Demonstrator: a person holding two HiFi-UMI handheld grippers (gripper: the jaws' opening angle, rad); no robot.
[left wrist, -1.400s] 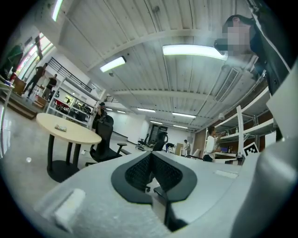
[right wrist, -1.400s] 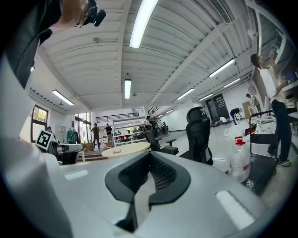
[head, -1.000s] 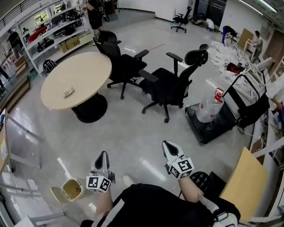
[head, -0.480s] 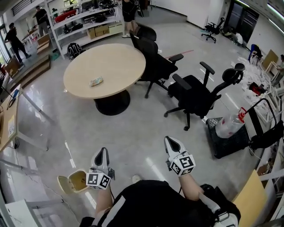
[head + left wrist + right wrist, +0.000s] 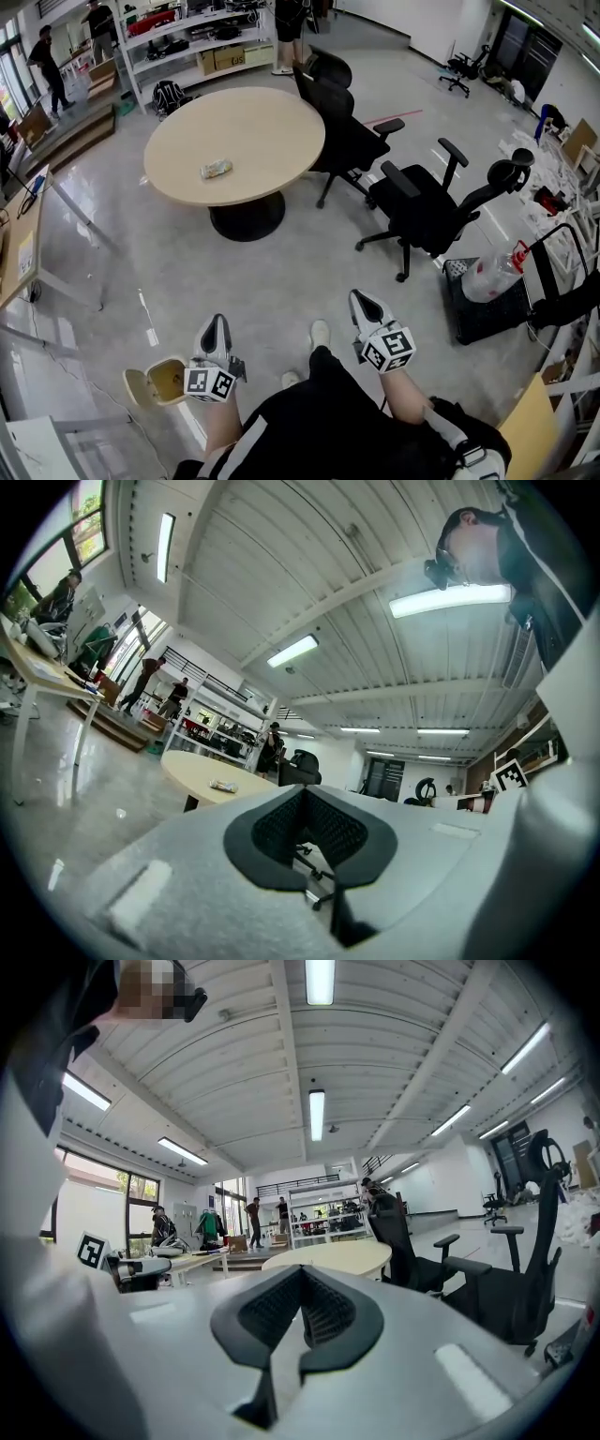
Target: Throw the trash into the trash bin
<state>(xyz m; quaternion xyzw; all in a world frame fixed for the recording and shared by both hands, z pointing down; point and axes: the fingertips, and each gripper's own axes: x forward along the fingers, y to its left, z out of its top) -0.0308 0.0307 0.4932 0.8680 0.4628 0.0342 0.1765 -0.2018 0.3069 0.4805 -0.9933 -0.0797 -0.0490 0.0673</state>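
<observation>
left gripper clenched, empty | right gripper clenched, empty | trash flat on round table, between centre and near edge, long axis along that edge, ends pointing left and right | trash bin lid open, on floor just left of left gripper | office chairs at table's right edge

Glossy grey concrete floor, a round pale worktop on a black pedestal, black office chairs beside it, metal shelving behind, strip lights overhead.
</observation>
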